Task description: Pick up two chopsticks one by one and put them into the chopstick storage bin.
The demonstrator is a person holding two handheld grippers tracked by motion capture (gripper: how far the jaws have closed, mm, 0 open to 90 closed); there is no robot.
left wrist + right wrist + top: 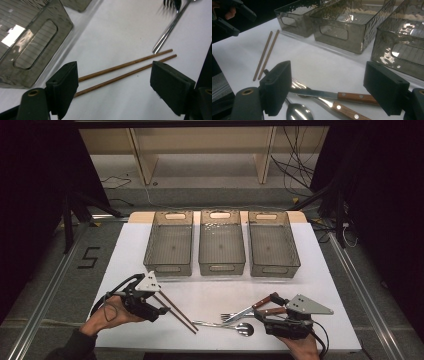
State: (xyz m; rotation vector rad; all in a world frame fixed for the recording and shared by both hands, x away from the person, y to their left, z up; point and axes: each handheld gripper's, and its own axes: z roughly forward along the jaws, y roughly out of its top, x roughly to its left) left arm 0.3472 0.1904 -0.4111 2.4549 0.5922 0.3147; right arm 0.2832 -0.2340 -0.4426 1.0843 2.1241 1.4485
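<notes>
Two brown chopsticks (177, 313) (125, 70) (265, 53) lie side by side on the white table. My left gripper (159, 306) (112, 87) is open just over their near ends, jaws wide on either side. A wooden-handled knife (260, 303) (337, 95), a wooden-handled fork (235, 316) (342, 108) and a metal spoon (235, 327) (298, 113) lie at the front right. Over these handles my right gripper (265, 317) (327, 92) hangs open, holding nothing.
Three empty smoky plastic bins stand in a row at the back of the table: left (169, 243), middle (221, 242), right (272, 245). Bare white tabletop (220, 287) lies between the bins and the cutlery. Wooden shelving and cables sit beyond the table.
</notes>
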